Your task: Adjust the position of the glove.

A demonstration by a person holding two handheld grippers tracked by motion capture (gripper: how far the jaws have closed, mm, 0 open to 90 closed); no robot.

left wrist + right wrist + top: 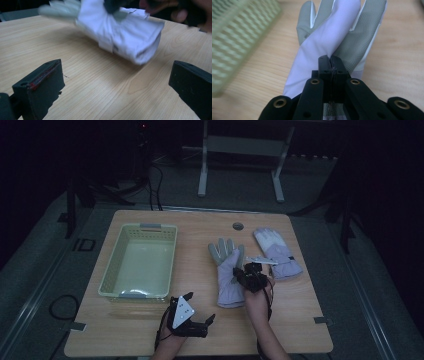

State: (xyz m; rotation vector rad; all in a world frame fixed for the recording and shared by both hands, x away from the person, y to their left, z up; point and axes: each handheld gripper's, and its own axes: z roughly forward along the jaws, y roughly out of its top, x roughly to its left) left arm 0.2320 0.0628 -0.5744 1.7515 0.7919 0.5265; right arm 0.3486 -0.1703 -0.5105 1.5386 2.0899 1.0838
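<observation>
Right gripper (331,61) pinching a glove (227,275) mid-worktop.

Its jaws are clamped on a fold of the glove's fabric, between the basket (140,262) and a second glove (277,252). The left gripper (192,312) rests near the worktop's (200,225) front edge, jaws wide apart and empty. The glove looks light, soft and floppy; a fabric pinch near the palm or cuff should suit.

The left gripper (200,307) is held low with its jaws spread wide apart. The right gripper (246,271) is extended forward, its jaws pressed tightly together.
</observation>
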